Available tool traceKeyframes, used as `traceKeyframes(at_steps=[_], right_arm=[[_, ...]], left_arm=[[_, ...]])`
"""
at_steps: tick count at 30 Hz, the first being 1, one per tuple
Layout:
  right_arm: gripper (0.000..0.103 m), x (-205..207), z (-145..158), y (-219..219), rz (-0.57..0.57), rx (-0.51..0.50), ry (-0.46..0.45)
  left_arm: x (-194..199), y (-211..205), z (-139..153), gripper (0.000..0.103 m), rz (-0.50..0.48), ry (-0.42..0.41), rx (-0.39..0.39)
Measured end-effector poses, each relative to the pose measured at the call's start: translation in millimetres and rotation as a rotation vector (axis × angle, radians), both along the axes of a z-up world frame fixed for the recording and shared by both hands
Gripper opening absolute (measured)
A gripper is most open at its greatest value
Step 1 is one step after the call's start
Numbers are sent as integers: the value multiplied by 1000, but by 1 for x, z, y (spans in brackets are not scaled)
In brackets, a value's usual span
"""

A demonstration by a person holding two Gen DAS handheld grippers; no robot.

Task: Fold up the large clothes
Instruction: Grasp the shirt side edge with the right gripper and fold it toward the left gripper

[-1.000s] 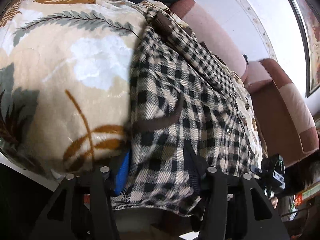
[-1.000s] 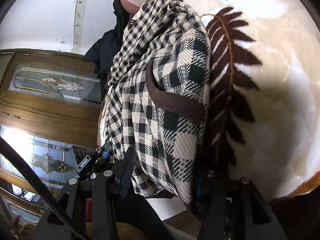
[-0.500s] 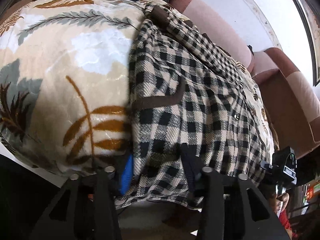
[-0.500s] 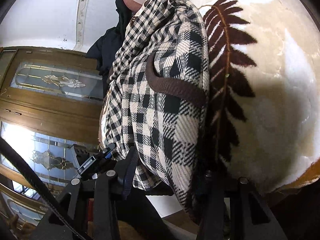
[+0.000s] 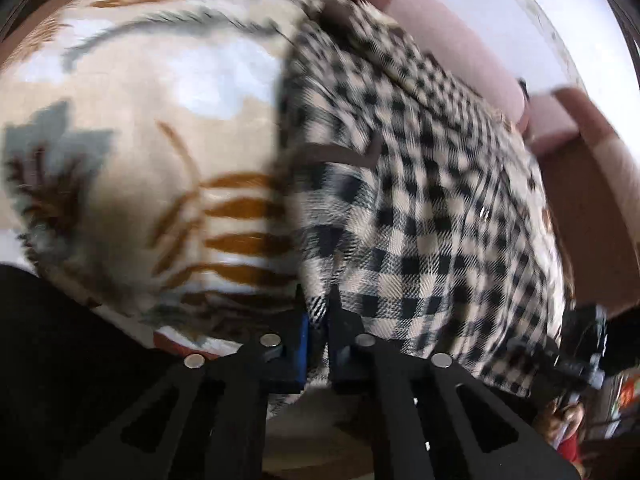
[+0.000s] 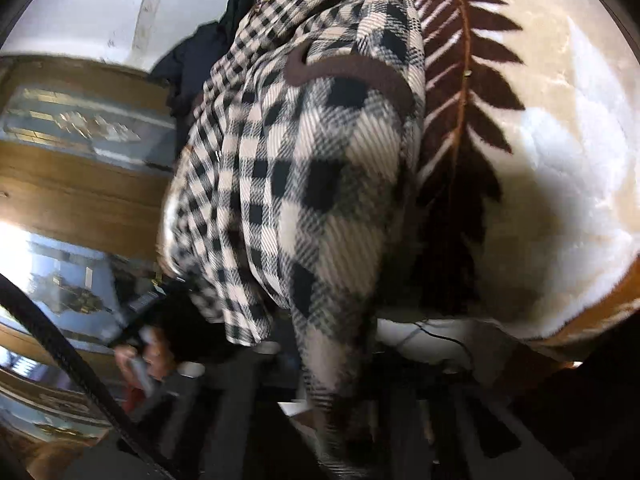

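A black-and-cream checked shirt (image 5: pixel 420 208) lies spread on a leaf-patterned plush blanket (image 5: pixel 140 140) over a sofa. My left gripper (image 5: pixel 318 320) is shut on the shirt's near hem, at its left corner. In the right wrist view the same shirt (image 6: pixel 320 184) bunches and hangs off the blanket (image 6: pixel 560 140). My right gripper (image 6: pixel 336 380) is closing, with a strip of hem pinched between its blurred fingers. Each gripper shows at the other view's edge: the right one (image 5: pixel 580 344), and the left one (image 6: pixel 144 308) with a hand (image 6: pixel 156 356) below it.
A pink sofa back (image 5: pixel 452 40) and a brown armrest (image 5: pixel 580 208) rise behind the shirt. A dark garment (image 6: pixel 200 52) lies at the shirt's far end. A wooden door with patterned glass (image 6: pixel 80 184) stands to the left. A black cable (image 6: pixel 72 360) crosses low.
Both grippers have closed from open onto the shirt's near hem. The hem has gathered and pulled toward the cameras, and both views are blurred with motion.
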State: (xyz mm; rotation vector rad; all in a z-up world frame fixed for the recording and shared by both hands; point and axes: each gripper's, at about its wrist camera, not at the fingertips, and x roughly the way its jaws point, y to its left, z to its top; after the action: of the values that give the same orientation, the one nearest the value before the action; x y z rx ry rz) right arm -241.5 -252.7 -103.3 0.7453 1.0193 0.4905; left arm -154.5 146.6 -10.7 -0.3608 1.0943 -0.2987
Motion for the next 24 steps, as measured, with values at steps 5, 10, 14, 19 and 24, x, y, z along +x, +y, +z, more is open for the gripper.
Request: traceKeyframes(at_steps=[5, 10, 14, 19, 24], right_arm=[[5, -31, 31, -9, 33, -31, -54], [5, -40, 22, -19, 21, -13, -8], [5, -32, 19, -20, 15, 4, -4], [5, -33, 28, -19, 40, -27, -26], [5, -31, 47, -16, 56, -53, -60]], left_arm=[[-22, 37, 33, 6, 37, -38, -62], [-33, 32, 35, 6, 23, -31, -31], [-29, 26, 39, 6, 15, -39, -20], [-31, 25, 52, 6, 0, -57, -25], [-26, 24, 65, 6, -17, -64, -72]])
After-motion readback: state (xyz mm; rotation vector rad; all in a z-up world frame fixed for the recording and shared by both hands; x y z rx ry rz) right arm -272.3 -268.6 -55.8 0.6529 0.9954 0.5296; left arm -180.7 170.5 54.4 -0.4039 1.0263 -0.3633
